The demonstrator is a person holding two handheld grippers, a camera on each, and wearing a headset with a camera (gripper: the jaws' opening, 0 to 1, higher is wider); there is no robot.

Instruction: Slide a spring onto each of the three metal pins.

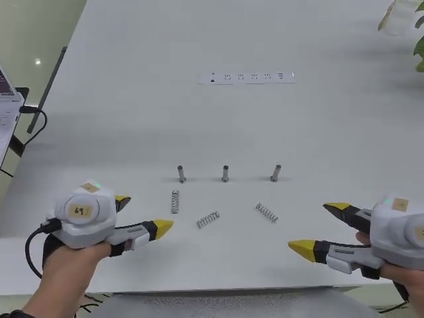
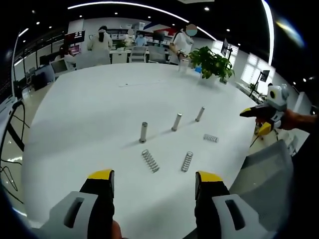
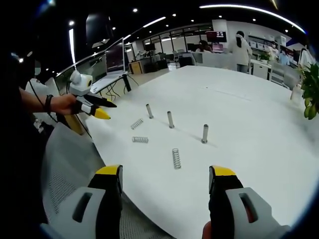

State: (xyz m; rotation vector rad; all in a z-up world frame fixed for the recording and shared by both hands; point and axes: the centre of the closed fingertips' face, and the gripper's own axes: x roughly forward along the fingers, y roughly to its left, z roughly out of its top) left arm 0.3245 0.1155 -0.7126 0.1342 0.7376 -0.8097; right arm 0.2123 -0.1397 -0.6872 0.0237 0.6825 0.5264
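Three short metal pins stand upright in a row on the white table: left pin [image 1: 181, 174], middle pin [image 1: 225, 173], right pin [image 1: 275, 173]. In front of them lie three loose springs: left spring [image 1: 175, 202], middle spring [image 1: 208, 220], right spring [image 1: 266, 212]. My left gripper [image 1: 143, 214] hovers open at the near left, left of the springs. My right gripper [image 1: 318, 228] is open at the near right, with nothing between its yellow tips. The pins [image 2: 143, 132] and springs [image 2: 150, 161] lie ahead of the left jaws. The right gripper view has a spring [image 3: 176, 158] and pins [image 3: 204, 133] ahead.
A white power strip [image 1: 247, 77] lies far back on the table. A plant [image 1: 412, 26] stands at the far right corner. A black cable [image 1: 33, 122] hangs off the left edge. A grey chair back [image 3: 70, 169] sits below the near table edge.
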